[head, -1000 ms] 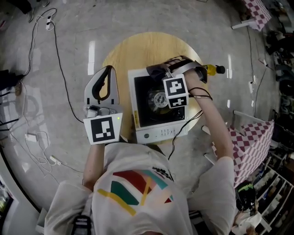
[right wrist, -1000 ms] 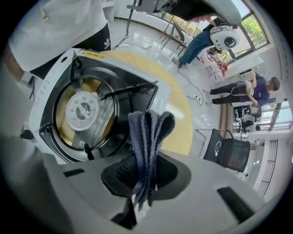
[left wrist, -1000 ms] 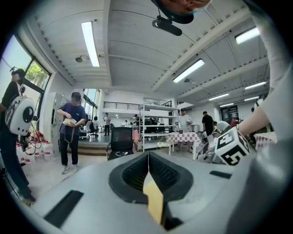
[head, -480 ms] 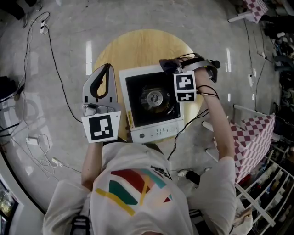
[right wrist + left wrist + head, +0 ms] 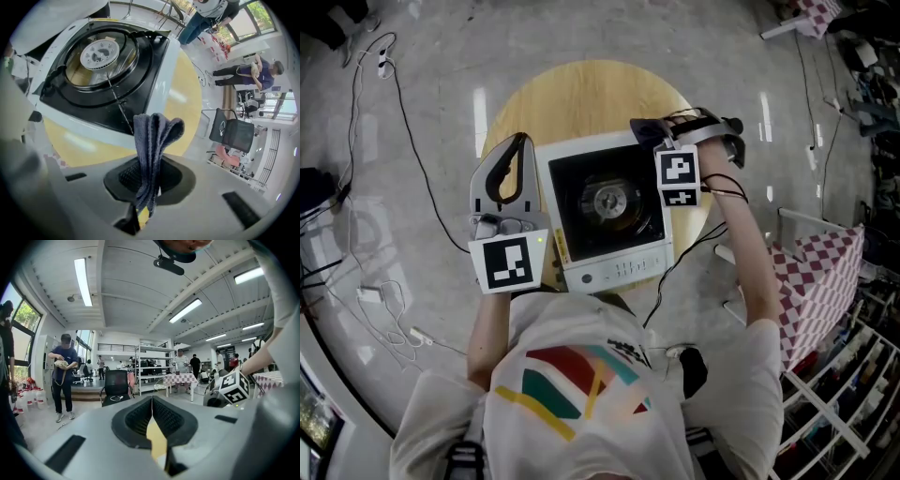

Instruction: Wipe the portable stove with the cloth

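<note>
Right tongs [image 5: 148, 182] are clamped on the folded grey cloth [image 5: 152, 136], held over the stove's [image 5: 619, 272] upper right corner, mid-frame in the head view. Left tongs [image 5: 152, 423] are closed on nothing. To wipe well, I would press the cloth flat and drag overlapping passes across the black top, skirting the burner [image 5: 607, 202]. One stove, one cloth, one round counter [image 5: 591, 94], two tongs.

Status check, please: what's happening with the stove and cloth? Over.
Right tongs shut on cloth, at stove far right corner. Left tongs shut, empty, left of stove. Nothing seen blocking stove top.
</note>
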Motion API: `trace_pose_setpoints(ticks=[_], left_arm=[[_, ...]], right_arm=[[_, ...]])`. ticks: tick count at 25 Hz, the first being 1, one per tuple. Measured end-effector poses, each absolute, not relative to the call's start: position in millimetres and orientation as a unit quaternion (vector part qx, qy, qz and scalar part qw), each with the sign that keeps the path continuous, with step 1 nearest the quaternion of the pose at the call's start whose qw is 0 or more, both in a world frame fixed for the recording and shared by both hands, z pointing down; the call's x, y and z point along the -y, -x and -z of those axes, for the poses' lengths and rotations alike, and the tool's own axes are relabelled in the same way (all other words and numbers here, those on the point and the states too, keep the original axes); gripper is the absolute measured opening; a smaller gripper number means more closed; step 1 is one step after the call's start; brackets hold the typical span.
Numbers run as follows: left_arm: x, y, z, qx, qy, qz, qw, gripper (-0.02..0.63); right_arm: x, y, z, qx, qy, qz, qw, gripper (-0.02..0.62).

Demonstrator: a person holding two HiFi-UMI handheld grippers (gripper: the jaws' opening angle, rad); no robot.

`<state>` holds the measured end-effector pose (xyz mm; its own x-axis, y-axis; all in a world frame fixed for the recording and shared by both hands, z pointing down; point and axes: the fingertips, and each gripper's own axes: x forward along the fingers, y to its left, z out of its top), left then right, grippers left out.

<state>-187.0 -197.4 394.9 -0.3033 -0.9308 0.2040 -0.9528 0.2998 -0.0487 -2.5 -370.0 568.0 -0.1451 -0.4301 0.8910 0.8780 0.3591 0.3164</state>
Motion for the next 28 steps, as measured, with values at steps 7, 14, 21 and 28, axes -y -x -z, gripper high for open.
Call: trace_pose_setpoints(ticks=[7, 14, 21, 28], left_arm=[[195.5, 186.7, -388.2, 0.804, -0.586, -0.078, 0.064, 0.006], [200.9, 179.6, -374.2, 0.797, -0.597, -0.069, 0.051, 0.006], [201.8, 170.4, -367.8, 0.794, -0.602, -0.071, 0.049, 0.006], [202.3, 161.1, -371.8, 0.789, -0.606, -0.089, 0.047, 0.006]], right_arm=[[362.7, 15.8, -527.1, 0.646, 0.124, 0.488, 0.574, 0.032], [371.8, 3.2, -480.3, 0.724, -0.019, 0.457, 0.516, 0.031], [374.1, -18.9, -530.5, 0.73, -0.017, 0.433, 0.529, 0.032], [368.8, -30.8, -569.9, 0.711, 0.004, 0.442, 0.547, 0.032]])
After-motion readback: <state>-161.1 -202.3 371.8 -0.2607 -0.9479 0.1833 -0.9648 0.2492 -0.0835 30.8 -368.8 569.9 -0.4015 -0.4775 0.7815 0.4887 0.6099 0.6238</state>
